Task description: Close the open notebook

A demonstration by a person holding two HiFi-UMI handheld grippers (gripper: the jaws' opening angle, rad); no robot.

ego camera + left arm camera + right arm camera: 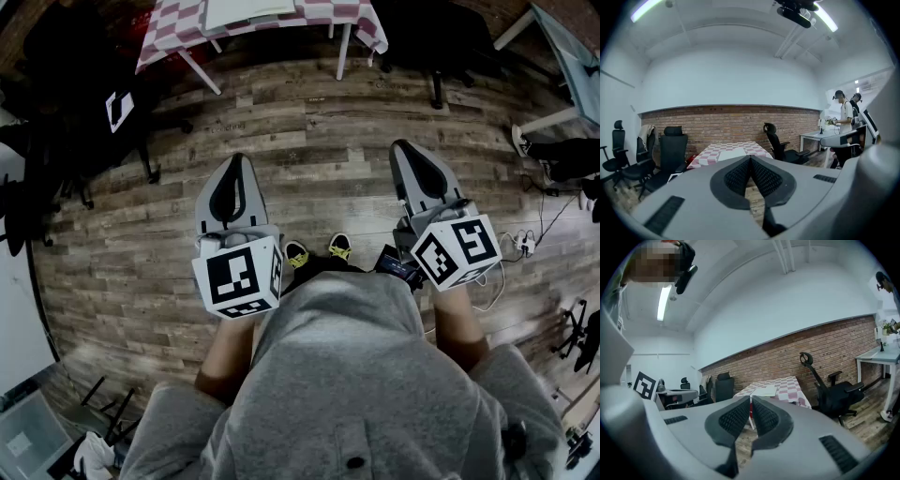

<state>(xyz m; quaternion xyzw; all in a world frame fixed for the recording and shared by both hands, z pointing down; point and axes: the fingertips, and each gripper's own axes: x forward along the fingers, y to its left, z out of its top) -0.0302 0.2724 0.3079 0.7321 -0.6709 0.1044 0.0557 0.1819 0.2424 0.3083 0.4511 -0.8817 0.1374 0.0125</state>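
Observation:
The open notebook (248,9) lies with its white pages up on a table under a red-and-white checked cloth (178,23), far ahead at the top of the head view. It also shows small in the left gripper view as the notebook (733,153) and in the right gripper view as the notebook (765,391). My left gripper (234,161) and right gripper (404,146) hang side by side over the wooden floor, well short of the table. Both are shut with nothing between the pads; the left gripper (750,159) and right gripper (750,399) point roughly level toward the table.
Black office chairs (672,150) stand left of the table and another chair (825,385) stands to its right, before a brick wall. A white desk (562,56) is at the far right, with two people (843,115) standing there. Cables and a power strip (520,246) lie on the floor.

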